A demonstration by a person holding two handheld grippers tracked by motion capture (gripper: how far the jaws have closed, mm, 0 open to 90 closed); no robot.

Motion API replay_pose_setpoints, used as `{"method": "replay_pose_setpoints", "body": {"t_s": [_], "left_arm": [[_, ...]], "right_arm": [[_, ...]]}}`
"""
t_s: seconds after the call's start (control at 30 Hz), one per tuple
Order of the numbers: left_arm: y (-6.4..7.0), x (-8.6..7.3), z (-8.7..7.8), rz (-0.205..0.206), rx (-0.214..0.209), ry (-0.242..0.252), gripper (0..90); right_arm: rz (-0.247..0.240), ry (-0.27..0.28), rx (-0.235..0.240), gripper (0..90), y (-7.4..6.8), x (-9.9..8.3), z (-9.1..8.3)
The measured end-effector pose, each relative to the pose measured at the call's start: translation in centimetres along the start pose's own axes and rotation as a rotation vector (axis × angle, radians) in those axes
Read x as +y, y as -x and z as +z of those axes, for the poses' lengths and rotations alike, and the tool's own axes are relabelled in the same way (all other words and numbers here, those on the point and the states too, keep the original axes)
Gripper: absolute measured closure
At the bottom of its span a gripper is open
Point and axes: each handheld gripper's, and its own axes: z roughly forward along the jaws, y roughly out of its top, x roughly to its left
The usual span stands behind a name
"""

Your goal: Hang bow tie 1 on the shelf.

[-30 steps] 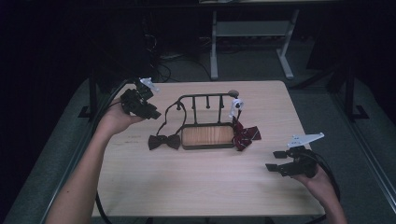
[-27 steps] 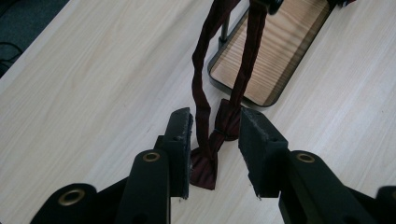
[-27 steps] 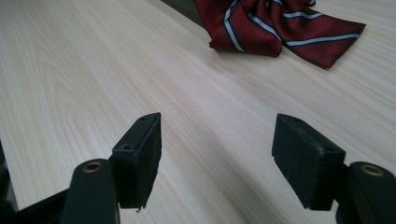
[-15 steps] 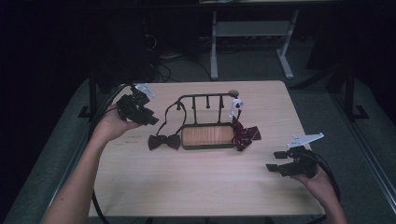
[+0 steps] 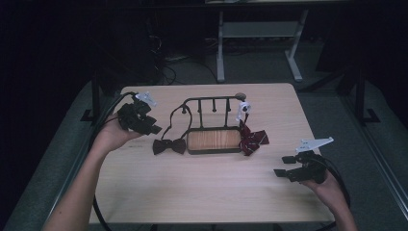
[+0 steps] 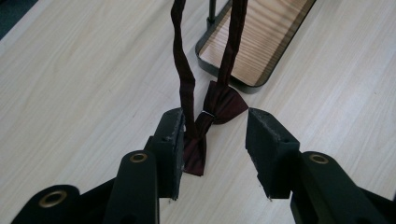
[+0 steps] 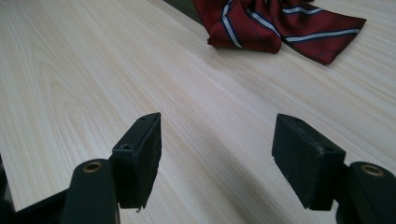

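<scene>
A dark maroon bow tie [image 5: 169, 146] lies flat left of a black rack [image 5: 213, 109] with a wooden base [image 5: 214, 140]; its strap loops up over the rack's left end. In the left gripper view the bow tie [image 6: 219, 103] lies just past the open jaws, one strap running close by the left pad. My left gripper [image 5: 153, 129] hovers open at the table's left, a little short of the bow. A red striped bow tie [image 5: 252, 138] rests at the rack's right end, and also shows in the right gripper view [image 7: 280, 23]. My right gripper [image 5: 283, 166] stands open near the right edge, holding nothing.
A small white piece [image 5: 243, 109] hangs at the rack's right post. The light wooden table [image 5: 202, 192] has bare room across its front half. Cables trail from both grippers off the table sides. A white desk frame [image 5: 260, 33] stands on the floor beyond.
My left gripper has drifted slightly back and left, away from the dark bow tie. The right gripper has stayed put.
</scene>
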Motion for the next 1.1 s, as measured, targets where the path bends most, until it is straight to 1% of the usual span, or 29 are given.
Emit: {"method": "replay_pose_setpoints", "body": {"t_s": [0.27,0.4,0.5,0.57,0.73,0.8,0.87,1.1], "left_arm": [[0.6,-0.6,0.3,0.011,0.001,-0.001,56.2],[0.7,-1.0,0.4,0.001,-0.006,0.005,55.4],[0.8,-1.3,0.5,0.003,-0.008,0.002,54.4],[0.9,-1.6,0.7,-0.005,-0.014,0.01,53.6],[1.0,-2.3,1.1,-0.011,-0.029,0.006,53.1],[1.1,-2.5,1.2,-0.016,-0.029,0.006,52.8],[1.1,-2.7,1.3,-0.01,-0.028,0.005,52.5],[1.5,-3.2,1.8,-0.012,-0.027,-0.003,51.8]], "right_arm": [[0.001,-0.002,0.001,32.9,0.0,0.0,0.1],[0.001,-0.001,0.002,32.9,0.0,0.0,0.1],[0.002,-0.001,0.001,32.9,0.0,0.0,0.1],[0.002,-0.002,0.001,32.9,0.0,-0.1,0.2],[-0.002,-0.004,0.001,32.8,0.2,-0.2,0.3],[-0.001,-0.004,0.003,32.9,0.2,-0.2,0.3],[0.0,-0.008,0.001,32.9,0.2,-0.2,0.3],[0.003,-0.01,0.001,32.8,0.2,-0.2,0.3]]}}
